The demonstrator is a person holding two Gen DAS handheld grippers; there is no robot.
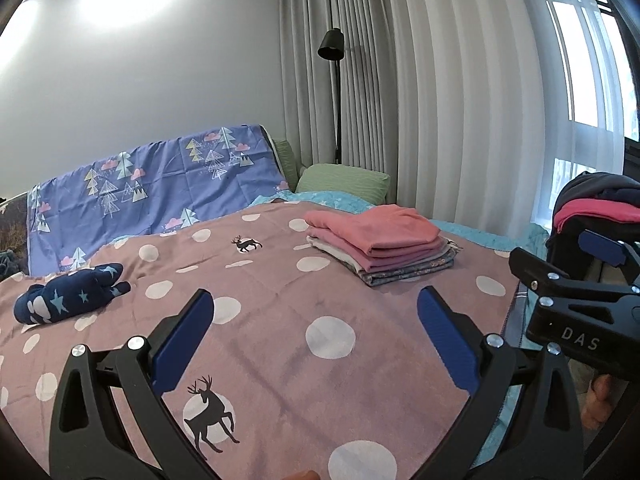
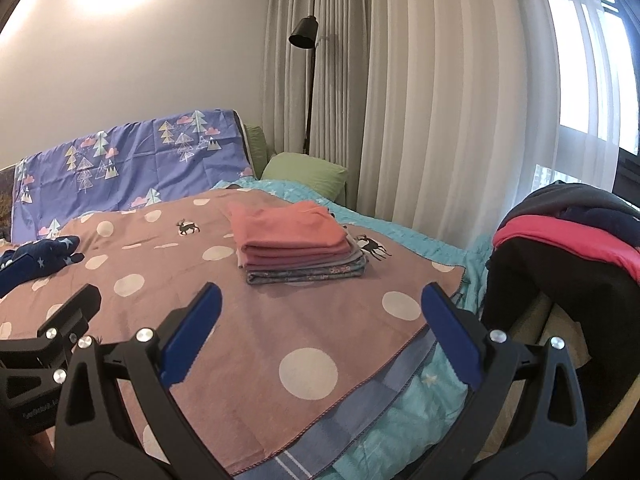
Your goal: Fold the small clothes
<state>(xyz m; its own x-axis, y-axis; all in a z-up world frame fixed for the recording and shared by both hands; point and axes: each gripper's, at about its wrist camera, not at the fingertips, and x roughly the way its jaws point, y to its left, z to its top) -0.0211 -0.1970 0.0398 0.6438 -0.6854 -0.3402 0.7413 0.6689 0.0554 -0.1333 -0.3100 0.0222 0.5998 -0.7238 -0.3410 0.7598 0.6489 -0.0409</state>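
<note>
Polka-dot blanket (image 2: 312, 320), folded stack (image 2: 296, 244), basket (image 2: 532, 280) heaped with clothes (image 2: 568, 220)

The letters "DAS" stand in pale print on the black body of the right hand-held gripper (image 1: 600, 256), seen at the right edge of the left wrist view. In the right wrist view, the left hand-held gripper's (image 2: 52, 276) black body carries a short line of small print at the lower left, too blurred to read. No other text shows.

Mauve white-dotted blanket (image 1: 280, 304); coral-topped stack (image 1: 380, 242)
</note>
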